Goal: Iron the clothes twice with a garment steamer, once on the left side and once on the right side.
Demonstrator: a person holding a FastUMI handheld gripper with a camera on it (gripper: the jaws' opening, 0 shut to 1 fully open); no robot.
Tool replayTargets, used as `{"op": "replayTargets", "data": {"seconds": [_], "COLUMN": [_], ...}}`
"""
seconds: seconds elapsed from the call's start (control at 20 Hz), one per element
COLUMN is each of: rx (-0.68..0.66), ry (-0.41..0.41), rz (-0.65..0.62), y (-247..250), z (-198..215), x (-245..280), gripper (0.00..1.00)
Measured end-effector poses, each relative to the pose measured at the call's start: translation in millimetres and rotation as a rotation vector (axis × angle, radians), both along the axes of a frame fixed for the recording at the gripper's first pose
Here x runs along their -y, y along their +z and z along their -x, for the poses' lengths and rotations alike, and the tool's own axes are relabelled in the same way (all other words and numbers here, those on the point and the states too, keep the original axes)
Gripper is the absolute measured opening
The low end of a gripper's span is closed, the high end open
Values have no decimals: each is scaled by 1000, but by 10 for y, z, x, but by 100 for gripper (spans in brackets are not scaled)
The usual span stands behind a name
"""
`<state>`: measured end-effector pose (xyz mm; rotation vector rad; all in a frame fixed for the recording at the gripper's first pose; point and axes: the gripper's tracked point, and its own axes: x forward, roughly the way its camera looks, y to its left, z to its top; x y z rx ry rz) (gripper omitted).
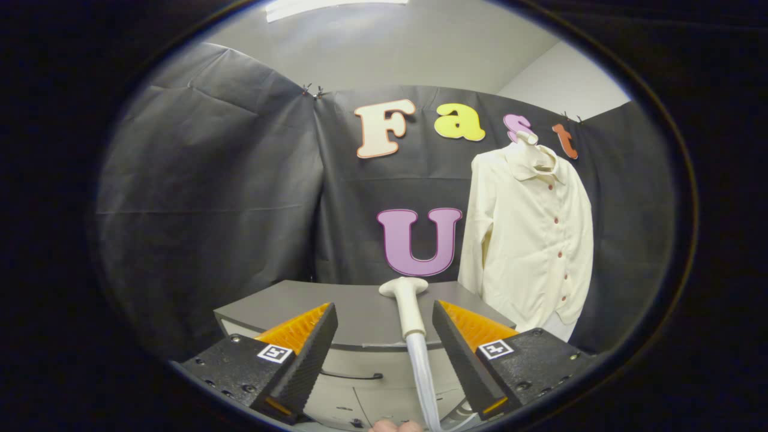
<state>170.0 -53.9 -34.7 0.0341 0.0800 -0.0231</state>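
A cream long-sleeved shirt [531,234] with dark buttons hangs on a hanger against the booth wall, beyond and to the right of my fingers. A white garment steamer head [408,303] lies on a grey table [354,312], its ribbed hose [423,378] running back toward me between the fingers. My gripper [384,324] stands open, one finger on each side of the steamer handle, neither one touching it.
The grey table has a rounded front edge with drawers [366,396] below it. Black cloth walls close in the left and the back. A fingertip of a person [393,426] shows at the bottom by the hose.
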Motion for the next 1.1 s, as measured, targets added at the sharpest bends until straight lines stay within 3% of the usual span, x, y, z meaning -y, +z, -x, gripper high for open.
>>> {"op": "replayTargets", "data": {"seconds": [0.3,0.6,0.8,0.95,1.1], "rx": [-87,-271,-349,-388,-386], "ry": [-29,-33,-51,-41,-51], "rz": [16,11,48,-45,-33], "y": [-287,-785,-1003,-1153,-1176], "z": [-480,-966,-1249,-1365,-1445], "x": [167,164,286,213,203], "gripper": [97,96,88,76,75]}}
